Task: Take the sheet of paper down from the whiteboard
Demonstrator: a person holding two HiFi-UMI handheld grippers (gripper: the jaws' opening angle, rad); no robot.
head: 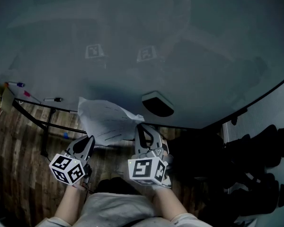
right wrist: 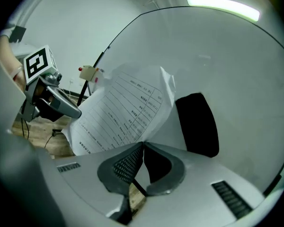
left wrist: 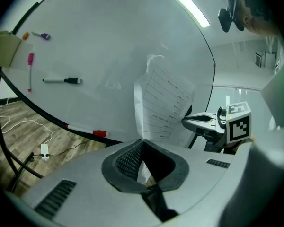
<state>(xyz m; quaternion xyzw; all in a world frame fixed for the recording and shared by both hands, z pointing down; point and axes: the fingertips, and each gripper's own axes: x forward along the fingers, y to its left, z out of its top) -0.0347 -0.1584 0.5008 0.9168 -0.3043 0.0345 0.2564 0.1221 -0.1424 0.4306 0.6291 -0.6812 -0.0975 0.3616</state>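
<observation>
The white printed sheet of paper [head: 108,119] hangs in the air in front of the lower part of the large white whiteboard [head: 146,27], bowed and curling, with its lined print facing the person. I cannot tell whether its curled top corner touches the board.

The left gripper [head: 89,140] grips the sheet at its 7 o'clock edge. In the left gripper view its ribbed black fingers [left wrist: 128,159] are pressed together with the paper's edge pinched between them. The right gripper [head: 141,127] takes the sheet at its 4 o'clock edge. In the right gripper view its fingers [right wrist: 125,167] are likewise closed tight on the paper. The two grippers stand near each other, left at 9 o'clock of right, each with its black-and-white marker cube [head: 67,168] toward the person.

On the board, a black oval eraser [head: 157,104] sits just beside the sheet at its 2 o'clock. At the sheet's 9 o'clock a black marker [head: 52,100] clings to the board. Farther out at 10 o'clock there is a pink marker [head: 27,94]. A red-capped marker [left wrist: 86,130] lies along the board's dark lower rim, seen in the left gripper view. Below the board, at 6 o'clock, is the brown wooden plank floor [head: 19,150].
</observation>
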